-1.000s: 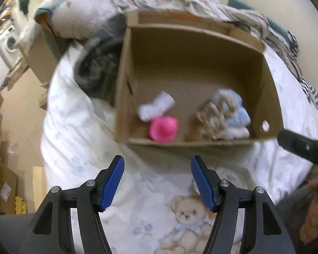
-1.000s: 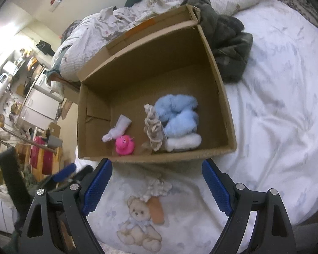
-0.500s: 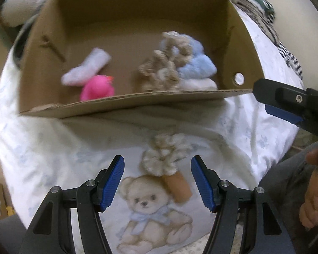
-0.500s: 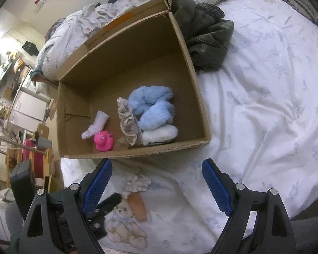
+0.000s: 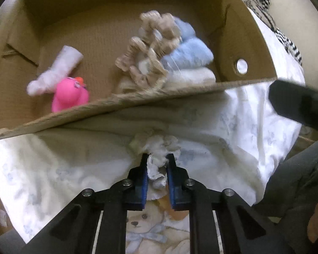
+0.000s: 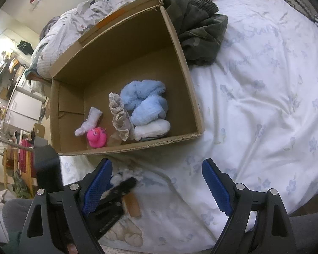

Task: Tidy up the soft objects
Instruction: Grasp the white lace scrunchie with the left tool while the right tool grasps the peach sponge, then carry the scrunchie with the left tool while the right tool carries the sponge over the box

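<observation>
The left tool has dropped toward the bedsheet and its jaws are closing on the frilly white scrunchie, which lies bunched between the blue pads just outside the near wall of the cardboard box. A second ago that tool hovered wide above the bed. The right tool hangs wide and empty at 3 o'clock of it. Inside the box, a pink duck and a white sock sit at 10 o'clock of the scrunchie, a beige scrunchie and blue fleece at 12. Likely next: lift it over the wall into the box.
</observation>
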`<state>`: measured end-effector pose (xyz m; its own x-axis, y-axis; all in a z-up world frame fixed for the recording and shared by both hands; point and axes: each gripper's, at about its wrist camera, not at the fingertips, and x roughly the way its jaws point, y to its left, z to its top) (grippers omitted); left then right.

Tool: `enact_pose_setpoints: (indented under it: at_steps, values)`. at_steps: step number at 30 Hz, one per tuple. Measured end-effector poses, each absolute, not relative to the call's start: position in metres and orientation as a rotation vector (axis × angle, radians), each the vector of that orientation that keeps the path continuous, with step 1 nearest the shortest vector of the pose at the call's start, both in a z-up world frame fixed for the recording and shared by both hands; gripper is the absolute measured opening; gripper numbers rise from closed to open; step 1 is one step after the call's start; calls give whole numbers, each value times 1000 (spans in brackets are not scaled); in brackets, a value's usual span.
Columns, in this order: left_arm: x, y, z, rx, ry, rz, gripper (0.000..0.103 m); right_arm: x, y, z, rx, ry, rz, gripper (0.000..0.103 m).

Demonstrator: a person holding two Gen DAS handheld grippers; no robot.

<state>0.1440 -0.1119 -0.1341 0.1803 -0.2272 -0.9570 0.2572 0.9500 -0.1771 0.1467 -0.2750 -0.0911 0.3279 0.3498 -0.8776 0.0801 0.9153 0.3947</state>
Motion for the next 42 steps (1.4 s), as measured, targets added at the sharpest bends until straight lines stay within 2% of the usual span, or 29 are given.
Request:
enact_pose_setpoints:
  at_steps: [7,14,16,20,23,26,29,31,42]
  values:
    - [141,-76,-98,-63,1267,-274,13,147,-262,-97,358,1268,227,92]
    - [126,-34,-86,-149,1258,-192,13,143,-222,-125,264,1407,335,91]
    - [124,-26,-86,-164,1258,-173,13,141,-207,-137,233,1463,381,83]
    - [120,-9,-85,-187,1260,-155,13,135,-185,-165,260,1585,474,55]
    - [118,0,-85,-183,1263,-145,13,132,-173,-172,185,1600,479,45]
    - [122,-3,-87,-183,1266,-144,13,130,-168,-173,125,1593,474,25]
    - [123,-6,-86,-172,1264,-148,13,129,-170,-172,121,1583,472,14]
    - [123,-7,-87,-169,1265,-148,13,130,-170,-166,116,1567,472,11]
    - [123,-6,-97,-140,1280,-101,13,137,-179,-149,165,1495,463,11]
